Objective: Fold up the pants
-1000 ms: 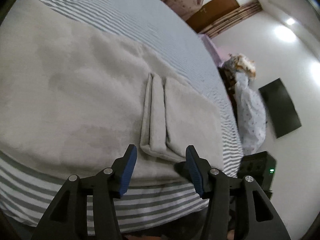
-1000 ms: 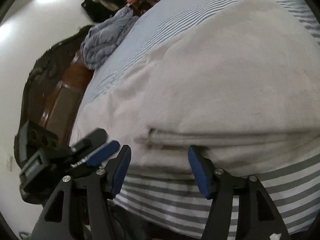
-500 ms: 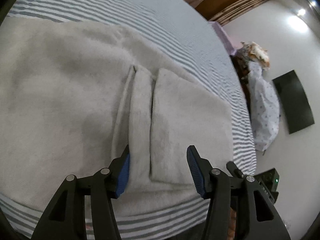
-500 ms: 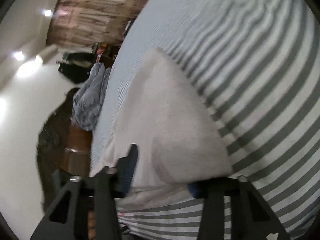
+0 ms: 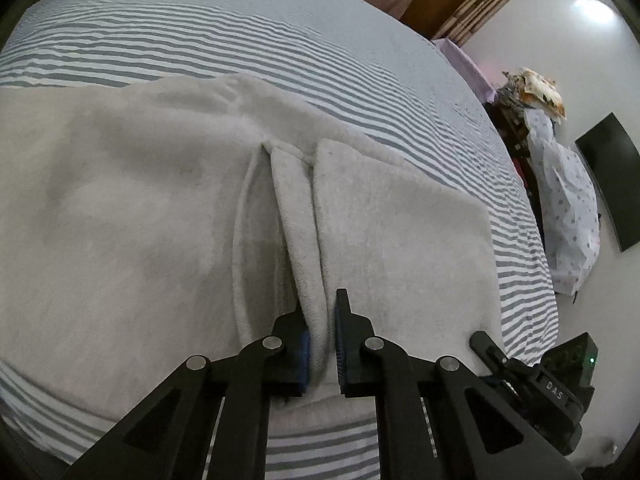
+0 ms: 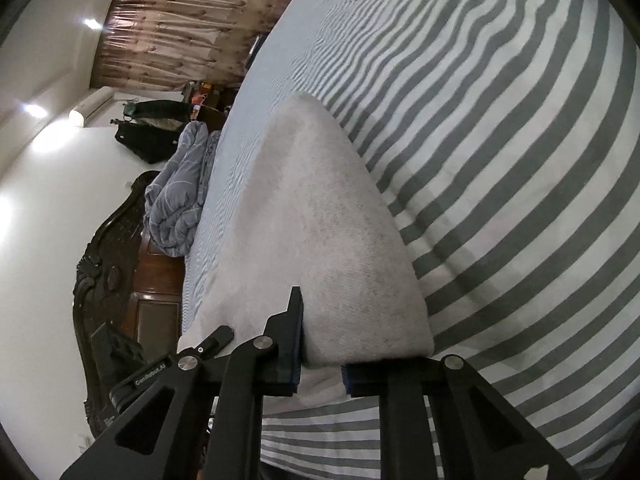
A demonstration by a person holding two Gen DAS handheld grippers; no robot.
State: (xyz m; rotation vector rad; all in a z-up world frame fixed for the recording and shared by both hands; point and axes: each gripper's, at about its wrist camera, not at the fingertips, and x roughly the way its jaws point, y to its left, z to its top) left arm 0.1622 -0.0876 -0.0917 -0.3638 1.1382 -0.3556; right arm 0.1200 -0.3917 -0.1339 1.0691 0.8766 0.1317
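Note:
Light grey fleece pants (image 5: 140, 220) lie spread on a striped bed. My left gripper (image 5: 322, 344) is shut on a raised ridge of the pants' near edge (image 5: 304, 240), beside a folded-over panel (image 5: 400, 240). In the right wrist view my right gripper (image 6: 320, 356) is shut on the near corner of the pants (image 6: 320, 220); the cloth lies over the right finger and hides its pad. Each gripper shows in the other's view, at the lower right (image 5: 532, 380) and lower left (image 6: 160, 372).
The grey and white striped bedsheet (image 5: 240, 32) stretches far beyond the pants. A bundled blue quilt (image 6: 180, 200) lies by the dark wooden headboard (image 6: 104, 280). A wall television (image 5: 612, 176) and piled clothes (image 5: 568, 200) stand to the right of the bed.
Both grippers moved onto the pants' near edge and closed on the cloth. The right gripper turned sideways as it gripped the corner.

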